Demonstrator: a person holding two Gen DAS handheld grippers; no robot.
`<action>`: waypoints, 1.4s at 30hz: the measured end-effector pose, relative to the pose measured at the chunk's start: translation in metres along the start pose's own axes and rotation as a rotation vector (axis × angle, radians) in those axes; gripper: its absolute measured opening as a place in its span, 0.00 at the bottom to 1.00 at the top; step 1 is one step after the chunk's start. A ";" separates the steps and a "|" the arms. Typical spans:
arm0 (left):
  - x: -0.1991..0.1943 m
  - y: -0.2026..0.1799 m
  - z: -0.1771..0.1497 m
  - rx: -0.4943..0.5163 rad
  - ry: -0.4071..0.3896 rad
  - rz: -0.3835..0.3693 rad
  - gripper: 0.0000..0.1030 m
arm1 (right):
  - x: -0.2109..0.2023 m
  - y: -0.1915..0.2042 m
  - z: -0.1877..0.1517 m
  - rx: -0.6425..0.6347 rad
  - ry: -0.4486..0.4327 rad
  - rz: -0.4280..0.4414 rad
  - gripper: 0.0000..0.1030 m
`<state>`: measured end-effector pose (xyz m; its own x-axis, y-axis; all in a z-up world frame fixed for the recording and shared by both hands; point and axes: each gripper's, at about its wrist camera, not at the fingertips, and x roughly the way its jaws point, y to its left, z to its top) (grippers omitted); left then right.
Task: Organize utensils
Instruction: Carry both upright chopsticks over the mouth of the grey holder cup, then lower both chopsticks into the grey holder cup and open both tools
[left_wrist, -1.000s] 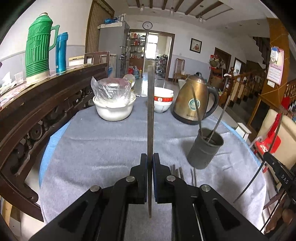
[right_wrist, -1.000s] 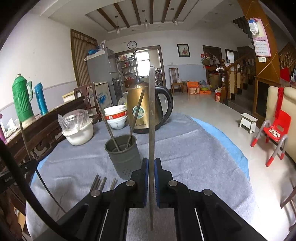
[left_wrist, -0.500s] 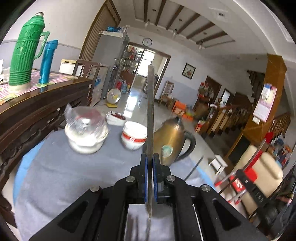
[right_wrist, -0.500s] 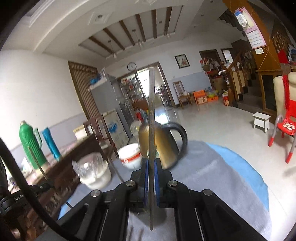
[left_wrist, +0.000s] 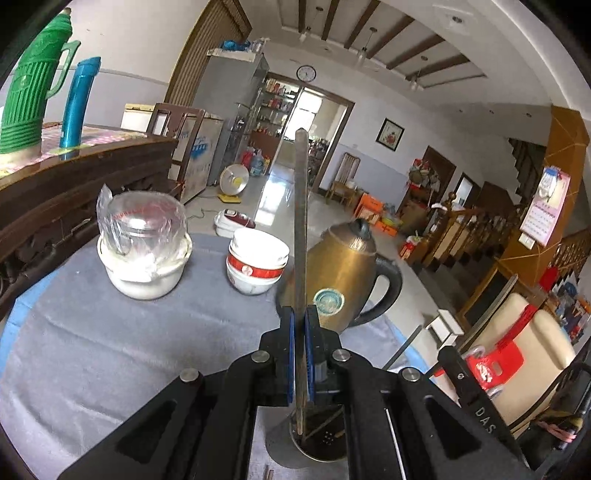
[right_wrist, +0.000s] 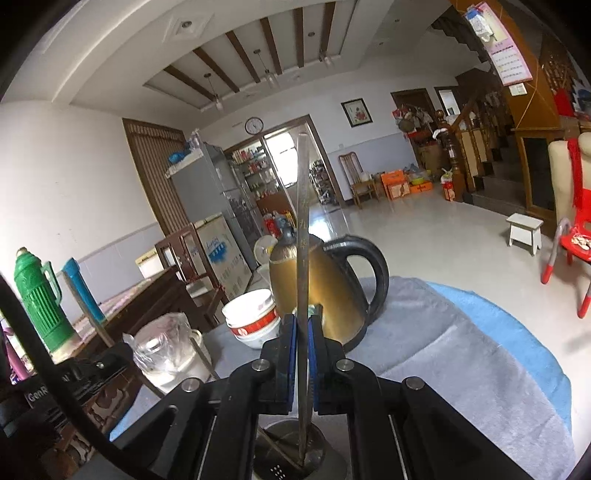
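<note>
A: Left gripper (left_wrist: 299, 354) clamped, fingers (left_wrist: 286, 354) together on a long flat metal chopstick (left_wrist: 301, 229) standing upright. Lower tip just over the mouth of the dark grey perforated metal utensil cup (left_wrist: 317, 448) at 6 o'clock. Best lowered straight down, kept vertical, released only once well inside the rim.

B: Same on the right. Right gripper (right_wrist: 302, 360) shut tight, fingers (right_wrist: 288, 360) pinching a second flat metal chopstick (right_wrist: 303, 221), tip already dipping into the grey utensil cup (right_wrist: 295, 456). Careful of a clash: two sticks bound for one narrow mouth, so one at a time.

A: Left view alone shows loose chopstick ends (left_wrist: 269, 472) on the grey cloth-covered surface (left_wrist: 92, 350) at 6 o'clock. More to collect, probably.

B: Right view alone shows a slanted stick (right_wrist: 275, 448) resting inside the cup, plus the other hand's rig at 8 o'clock. Brass-coloured electric kettle (right_wrist: 317, 280) at 12 o'clock, well clear.
</note>
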<state>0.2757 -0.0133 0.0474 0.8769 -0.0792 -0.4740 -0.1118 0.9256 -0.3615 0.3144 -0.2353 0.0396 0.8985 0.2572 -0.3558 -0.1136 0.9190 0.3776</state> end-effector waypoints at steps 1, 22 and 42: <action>0.003 0.001 -0.002 0.000 0.009 0.000 0.06 | 0.004 -0.003 -0.002 0.003 0.009 -0.004 0.06; 0.036 -0.002 -0.040 0.062 0.135 -0.007 0.06 | 0.032 -0.015 -0.049 -0.016 0.149 0.011 0.06; 0.024 0.010 -0.035 0.019 0.187 -0.009 0.29 | 0.032 -0.014 -0.056 -0.051 0.213 -0.022 0.12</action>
<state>0.2797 -0.0193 0.0044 0.7753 -0.1532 -0.6127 -0.0941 0.9313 -0.3520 0.3205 -0.2236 -0.0253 0.7919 0.2888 -0.5381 -0.1207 0.9377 0.3258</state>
